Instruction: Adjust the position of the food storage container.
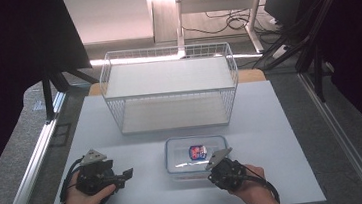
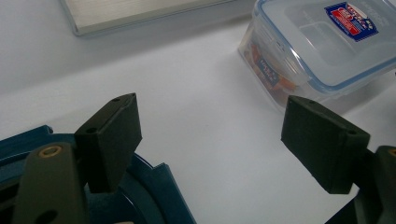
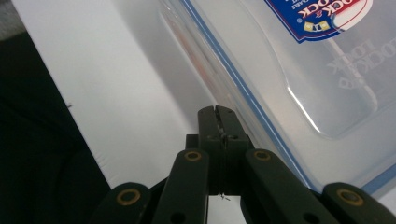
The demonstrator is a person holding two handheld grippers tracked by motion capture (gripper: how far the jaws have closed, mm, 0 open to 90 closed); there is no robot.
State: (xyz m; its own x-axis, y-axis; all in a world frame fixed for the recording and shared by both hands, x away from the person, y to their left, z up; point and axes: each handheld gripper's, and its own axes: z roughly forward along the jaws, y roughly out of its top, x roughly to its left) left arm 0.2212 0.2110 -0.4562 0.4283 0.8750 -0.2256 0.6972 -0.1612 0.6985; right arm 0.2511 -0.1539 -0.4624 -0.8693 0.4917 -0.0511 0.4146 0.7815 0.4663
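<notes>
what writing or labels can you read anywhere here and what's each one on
"OCK&", then "LOCK" under it, upside down and cut off at the picture edge: blue and red sticker on the clear container lid.
"LOCK" embossed upside down in that lid, right gripper view.
Small print on that sticker: too small to read.
Labels showing through the container wall: too blurred.

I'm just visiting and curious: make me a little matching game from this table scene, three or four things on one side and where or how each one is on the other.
Things:
1. left gripper
2. right gripper
3. clear plastic box
4. wire basket

States or places:
A. at the far side of the table, wide side facing the person
B. jaws pressed together, tip at the box's near edge
C. lid on, with a red and blue sticker
D. jaws spread apart, nothing between them

Pairs: 1-D, 2-B, 3-C, 4-A
</notes>
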